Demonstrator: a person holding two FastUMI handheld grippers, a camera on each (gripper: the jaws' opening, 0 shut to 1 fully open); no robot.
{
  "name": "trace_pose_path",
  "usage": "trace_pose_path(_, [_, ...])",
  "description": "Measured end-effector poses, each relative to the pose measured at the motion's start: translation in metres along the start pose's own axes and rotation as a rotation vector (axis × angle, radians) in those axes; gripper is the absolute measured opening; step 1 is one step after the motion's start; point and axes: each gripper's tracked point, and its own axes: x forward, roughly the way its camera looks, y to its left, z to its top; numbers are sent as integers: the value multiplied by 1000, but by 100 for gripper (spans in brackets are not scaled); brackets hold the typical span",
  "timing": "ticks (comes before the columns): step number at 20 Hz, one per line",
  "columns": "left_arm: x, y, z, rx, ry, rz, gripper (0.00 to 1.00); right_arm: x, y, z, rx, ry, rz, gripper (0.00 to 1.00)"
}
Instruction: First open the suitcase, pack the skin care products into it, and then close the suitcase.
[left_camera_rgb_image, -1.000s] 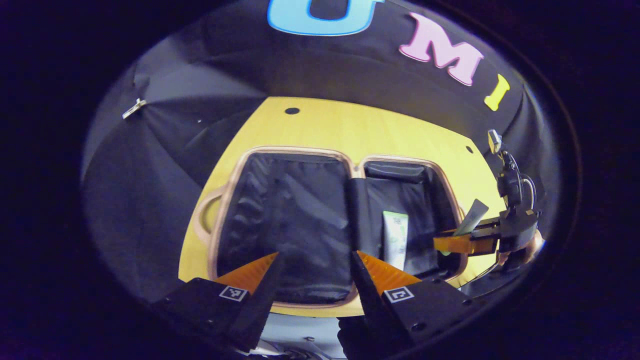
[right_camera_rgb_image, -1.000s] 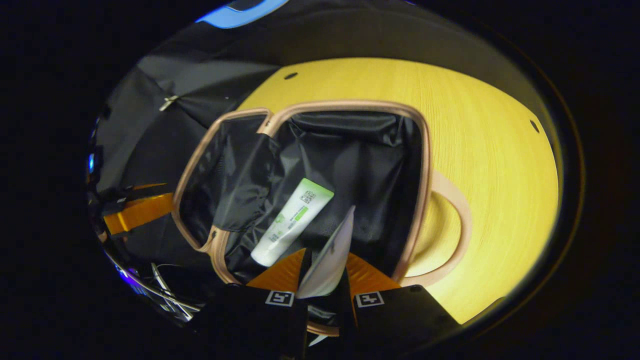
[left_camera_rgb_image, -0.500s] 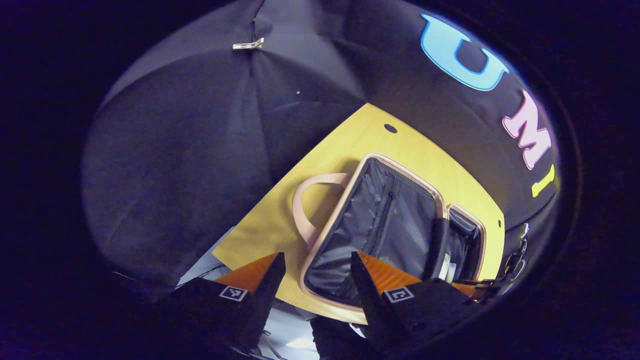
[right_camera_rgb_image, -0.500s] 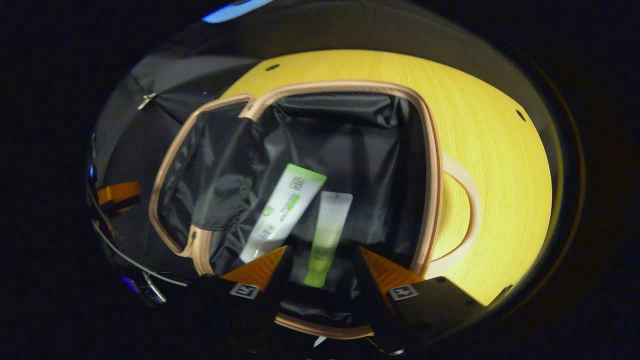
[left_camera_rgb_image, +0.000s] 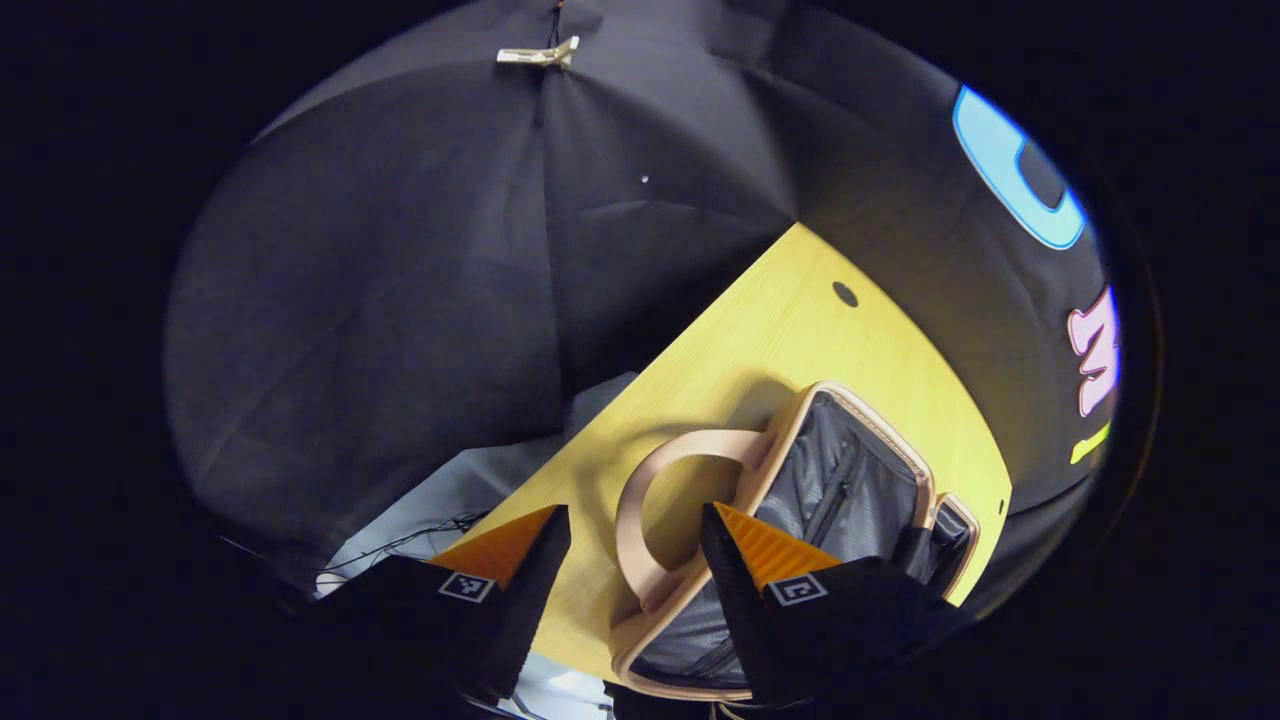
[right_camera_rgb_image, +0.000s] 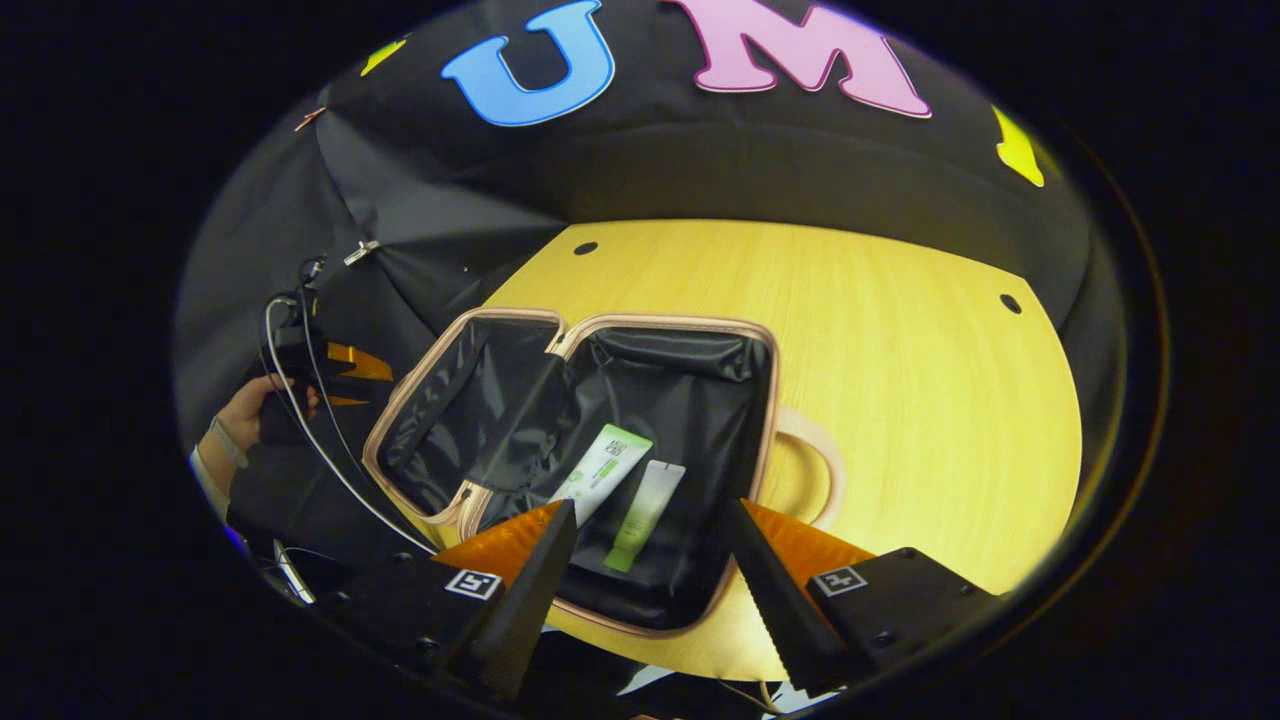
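Note:
The small suitcase (right_camera_rgb_image: 760, 400) lies open and flat on the wooden table (right_camera_rgb_image: 900, 400), with a beige rim and black lining. Inside its right half lie a white tube with green print (right_camera_rgb_image: 600, 470) and a pale green tube (right_camera_rgb_image: 645, 512), side by side. My right gripper (right_camera_rgb_image: 650, 525) is open above the near rim, with nothing between its fingers. In the left gripper view my left gripper (left_camera_rgb_image: 630, 525) is open over the beige handle (left_camera_rgb_image: 650, 500) of the suitcase lid (left_camera_rgb_image: 840, 480). It also appears far left in the right gripper view (right_camera_rgb_image: 345, 372), held by a hand (right_camera_rgb_image: 250, 410).
The table's left edge (left_camera_rgb_image: 560, 470) runs diagonally, with pale floor and cables (left_camera_rgb_image: 420, 520) below it. Small holes (right_camera_rgb_image: 1010, 303) mark the tabletop. The right part of the table (right_camera_rgb_image: 950, 450) is bare wood. A cable (right_camera_rgb_image: 320, 440) hangs from the left gripper.
My right gripper opened and let the pale green tube drop into the suitcase, then drew back and up. My left gripper swung left, toward the lid's handle.

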Motion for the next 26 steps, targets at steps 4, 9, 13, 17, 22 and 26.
trace_pose_path(4, [39, 1, -14, 5, 85, 53, 75, -8, -8, 4, 38, -9, -22, 96])
trace_pose_path(9, [46, 4, -16, 84, 98, 88, 19, -19, -10, 9, 25, -47, -33, 96])
trace_pose_path(13, [4, -17, -3, 178, 32, 26, 10, -29, -7, 20, -16, -97, 3, 96])
trace_pose_path(17, [-40, -46, 13, 229, -95, -16, 6, -39, -1, 43, -77, -149, 66, 96])
trace_pose_path(22, [-129, -116, 15, 288, -238, -156, 6, -65, -7, 61, -139, -204, 146, 96])
trace_pose_path(26, [-183, -205, -22, 408, -288, -255, 6, -92, -33, 60, -192, -236, 172, 96])
